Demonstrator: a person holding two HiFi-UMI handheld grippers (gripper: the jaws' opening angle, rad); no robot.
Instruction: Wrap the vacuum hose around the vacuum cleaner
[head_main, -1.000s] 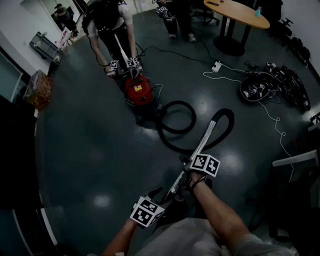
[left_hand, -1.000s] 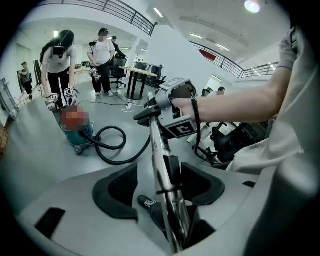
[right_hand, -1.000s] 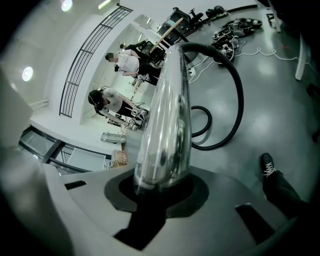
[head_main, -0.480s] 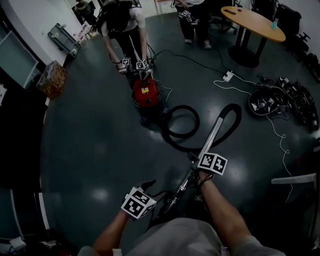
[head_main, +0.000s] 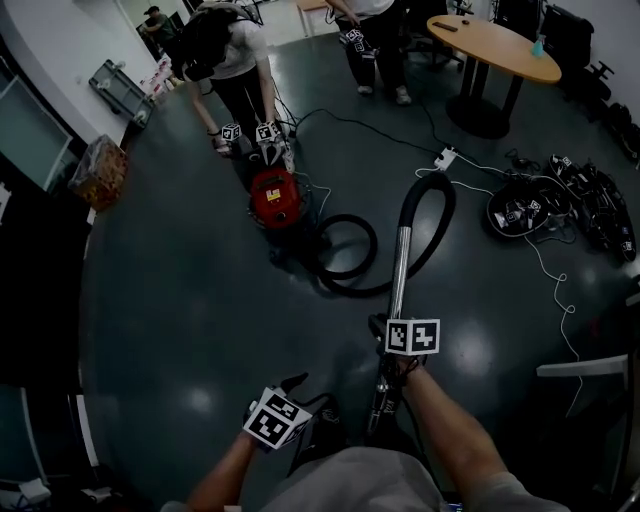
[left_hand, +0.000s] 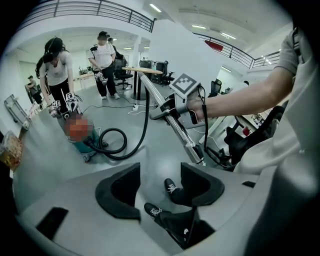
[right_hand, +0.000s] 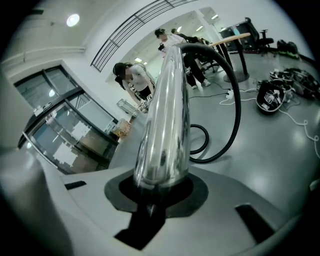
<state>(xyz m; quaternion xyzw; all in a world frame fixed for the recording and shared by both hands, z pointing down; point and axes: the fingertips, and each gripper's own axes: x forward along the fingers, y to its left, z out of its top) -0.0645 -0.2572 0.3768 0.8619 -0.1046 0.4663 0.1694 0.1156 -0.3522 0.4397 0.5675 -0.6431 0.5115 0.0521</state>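
Observation:
The red vacuum cleaner (head_main: 275, 195) stands on the dark floor ahead. Its black hose (head_main: 350, 250) lies in a loop beside it, then arches up into a chrome wand (head_main: 400, 265). My right gripper (head_main: 410, 336) is shut on the wand, which runs straight out from its jaws in the right gripper view as a shiny tube (right_hand: 165, 115). My left gripper (head_main: 275, 420) hangs low at my left, open, with only my shoes seen between its pads (left_hand: 120, 192). The left gripper view shows the wand (left_hand: 172, 122) and the vacuum cleaner (left_hand: 77, 132) further off.
Another person (head_main: 235, 60) bends over the vacuum cleaner with two grippers (head_main: 248, 131) at its top. A white power strip (head_main: 440, 158) with cables lies beyond the hose. Piled gear (head_main: 550, 195) sits at the right, a round table (head_main: 495, 45) stands behind, and a box (head_main: 95, 170) rests at the left.
The wand has swung from slanting right to pointing nearly straight ahead, and the hose arch has moved left and further away. The left gripper has stayed low and open.

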